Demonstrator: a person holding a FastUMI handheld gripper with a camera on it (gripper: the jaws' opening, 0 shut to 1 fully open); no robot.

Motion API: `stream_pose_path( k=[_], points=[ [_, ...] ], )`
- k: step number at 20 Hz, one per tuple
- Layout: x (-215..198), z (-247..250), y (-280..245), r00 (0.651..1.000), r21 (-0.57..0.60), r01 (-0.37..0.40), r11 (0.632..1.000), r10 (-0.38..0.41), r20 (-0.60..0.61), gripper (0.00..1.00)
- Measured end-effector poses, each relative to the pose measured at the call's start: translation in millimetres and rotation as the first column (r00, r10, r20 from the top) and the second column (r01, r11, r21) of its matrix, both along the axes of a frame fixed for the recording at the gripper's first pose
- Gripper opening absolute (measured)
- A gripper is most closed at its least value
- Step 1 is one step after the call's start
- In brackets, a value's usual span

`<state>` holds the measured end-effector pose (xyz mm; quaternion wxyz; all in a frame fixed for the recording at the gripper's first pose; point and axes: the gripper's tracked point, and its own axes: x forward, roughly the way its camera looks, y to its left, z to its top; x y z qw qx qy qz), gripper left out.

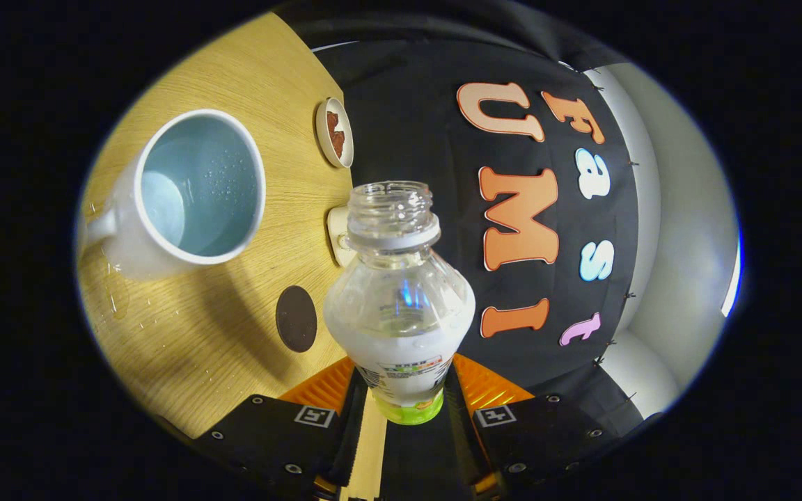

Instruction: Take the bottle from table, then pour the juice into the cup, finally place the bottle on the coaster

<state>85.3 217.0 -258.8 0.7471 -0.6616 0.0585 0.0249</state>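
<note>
Standing gripped between both fingers (408, 396), the uncapped bottle (399, 299) is held above the wooden surface (192, 348). The dark round coaster (296, 319) lies just beside its base, with bare wood around it. Further off sits the white cup (192, 191), well apart, droplets near its foot.

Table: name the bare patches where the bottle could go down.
Bare wood lies on the table between the fingers holding the bottle and the dark coaster, and beyond the cup. Crowded: the far edge, with the small dish.
</note>
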Motion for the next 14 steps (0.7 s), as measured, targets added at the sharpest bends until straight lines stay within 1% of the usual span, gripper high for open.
stream_pose_path(
  k=[4, 7, 14],
  points=[
    [2.8, 3.5, -0.3, 1.000, -0.072, -0.018, 0.997, 0.019, 0.021, 0.59],
    [1.9, 2.9, 2.5, 0.999, -0.095, -0.031, 0.995, 0.032, 0.009, 0.59],
    [1.2, 10.2, 9.6, 0.997, -0.178, -0.062, 0.982, 0.068, 0.033, 0.59]
  ],
)
